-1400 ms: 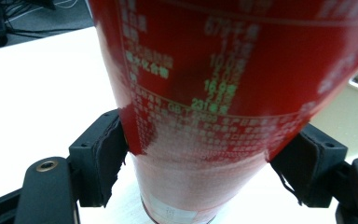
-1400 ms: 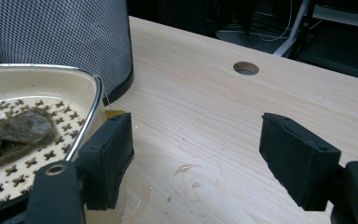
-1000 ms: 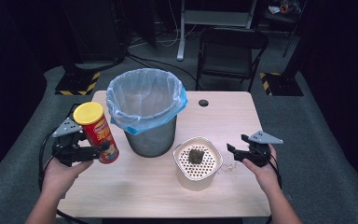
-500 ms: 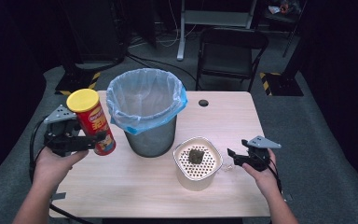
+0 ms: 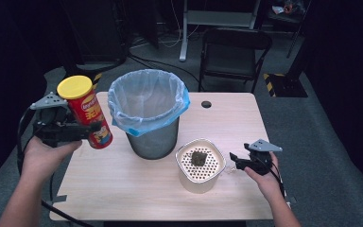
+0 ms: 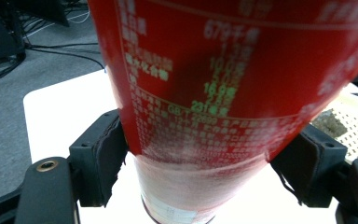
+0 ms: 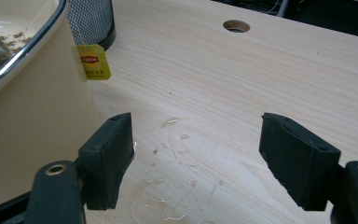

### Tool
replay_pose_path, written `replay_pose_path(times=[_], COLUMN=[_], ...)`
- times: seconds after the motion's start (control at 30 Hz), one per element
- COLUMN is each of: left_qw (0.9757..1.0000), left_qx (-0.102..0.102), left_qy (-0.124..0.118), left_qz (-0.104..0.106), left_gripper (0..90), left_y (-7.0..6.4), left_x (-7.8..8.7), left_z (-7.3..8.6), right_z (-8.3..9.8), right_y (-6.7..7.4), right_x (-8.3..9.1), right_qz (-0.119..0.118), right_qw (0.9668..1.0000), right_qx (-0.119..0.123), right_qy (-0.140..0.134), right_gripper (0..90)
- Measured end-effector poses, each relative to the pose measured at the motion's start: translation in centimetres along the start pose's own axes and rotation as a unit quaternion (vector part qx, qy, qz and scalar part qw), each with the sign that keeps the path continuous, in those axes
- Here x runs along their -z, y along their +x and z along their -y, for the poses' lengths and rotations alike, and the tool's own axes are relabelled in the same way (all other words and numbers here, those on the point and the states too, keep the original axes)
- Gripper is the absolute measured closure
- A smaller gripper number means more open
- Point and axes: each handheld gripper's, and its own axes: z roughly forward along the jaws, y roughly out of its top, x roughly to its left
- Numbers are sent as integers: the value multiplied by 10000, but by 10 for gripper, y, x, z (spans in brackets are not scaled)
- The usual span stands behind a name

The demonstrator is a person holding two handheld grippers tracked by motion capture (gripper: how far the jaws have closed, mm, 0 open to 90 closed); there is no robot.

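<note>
Can (image 5: 89, 115) left of bin (image 5: 150, 111)

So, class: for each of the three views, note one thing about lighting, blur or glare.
High view: the table is lit while the room around it sinks into darkness. Left gripper view: the red can sits so close that its print is soft, and the tabletop below is washed out white. Right gripper view: sharp wood grain, with glints off wet drops.

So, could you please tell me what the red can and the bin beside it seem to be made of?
The red can looks like glossy printed cardboard, judging by its sheen and printed text, with a yellow, probably plastic lid. The bin looks like dark metal mesh, going by its fine weave, lined with a thin translucent blue plastic bag.
</note>
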Motion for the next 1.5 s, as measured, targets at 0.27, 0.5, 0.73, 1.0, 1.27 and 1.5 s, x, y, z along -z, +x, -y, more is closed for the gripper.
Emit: replay_pose_path(times=[0.27, 0.5, 0.73, 1.0, 1.27, 1.5], left_qw=[10000, 10000, 9998, 9995, 9993, 9992], left_qx=[-73, -92, -211, -325, -344, -387], left_qy=[-2, -9, 31, -63, -80, -26], left_qz=[-4, 12, -26, -17, 75, 121], left_gripper=[232, 232, 232, 232, 232, 232], left_y=[-4, -7, -11, -19, -27, -31], left_x=[5, 6, 9, 4, -12, -28], left_z=[-18, -31, -53, -78, -101, -110], right_z=[2, 5, 6, 7, 9, 9], right_y=[3, 4, 6, 4, 5, 3], right_x=[-1, -1, -2, -1, -3, -2], right_qz=[58, 89, 121, 149, 127, 145], right_qw=[10000, 9997, 9996, 9996, 9996, 9997], right_qx=[64, 179, 221, 194, 204, 179], right_qy=[45, 100, 117, 130, 148, 121], right_gripper=[256, 256, 256, 256, 257, 257])
